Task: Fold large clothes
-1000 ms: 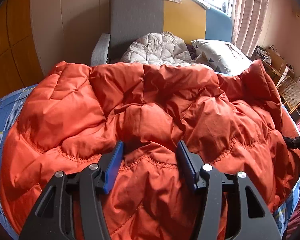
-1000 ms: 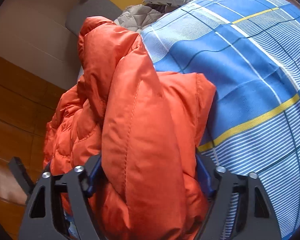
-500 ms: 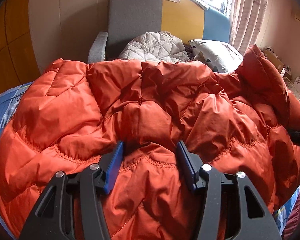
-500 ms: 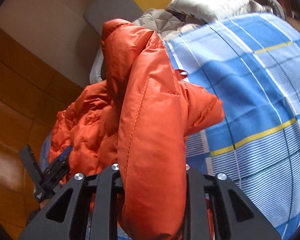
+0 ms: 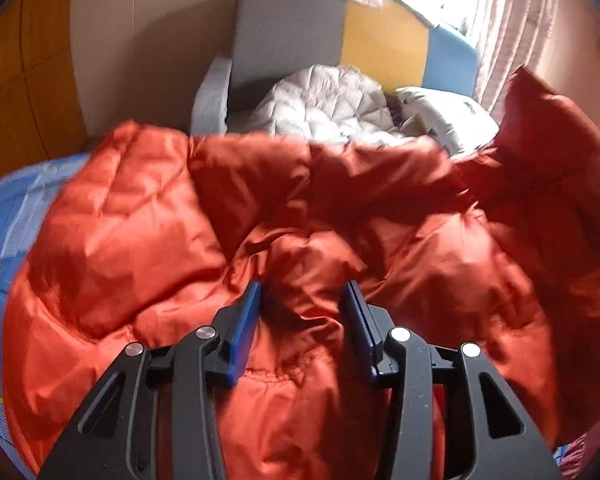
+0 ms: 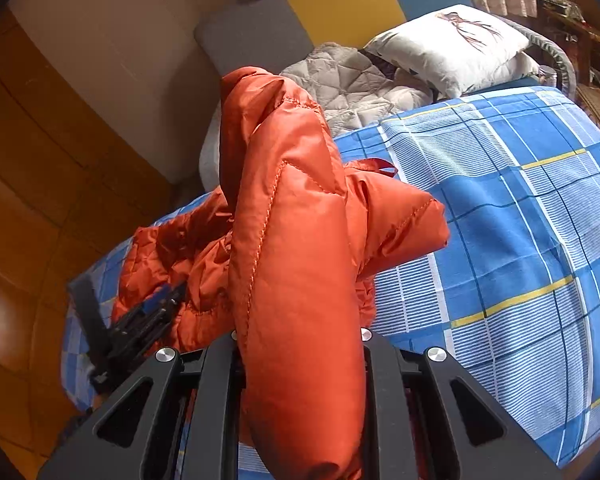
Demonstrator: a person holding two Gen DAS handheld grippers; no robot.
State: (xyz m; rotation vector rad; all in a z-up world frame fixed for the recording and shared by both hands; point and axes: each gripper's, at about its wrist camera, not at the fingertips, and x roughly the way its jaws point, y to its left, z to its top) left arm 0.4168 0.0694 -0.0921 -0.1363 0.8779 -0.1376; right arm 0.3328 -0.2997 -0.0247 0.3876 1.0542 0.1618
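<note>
An orange quilted down jacket (image 5: 284, 216) lies bunched on a bed with a blue plaid sheet (image 6: 520, 208). My left gripper (image 5: 303, 300) has its blue-padded jaws pressed around a fold of the jacket's near edge. My right gripper (image 6: 298, 336) is shut on a thick part of the jacket (image 6: 296, 264) and holds it raised above the bed; its fingertips are hidden by the fabric. The left gripper also shows in the right wrist view (image 6: 140, 320), low at the left of the jacket.
A grey, yellow and blue sofa (image 5: 300, 36) stands behind the bed with a pale quilted garment (image 5: 324, 108) and a white pillow (image 6: 452, 48) on it. A wooden wall (image 6: 40, 160) is at the left. A curtain (image 5: 516, 28) hangs at the right.
My right gripper closed on the jacket and lifted it higher, dragging the fabric left. My left gripper's jaws narrowed on the fold and pulled it back; more blue sheet shows.
</note>
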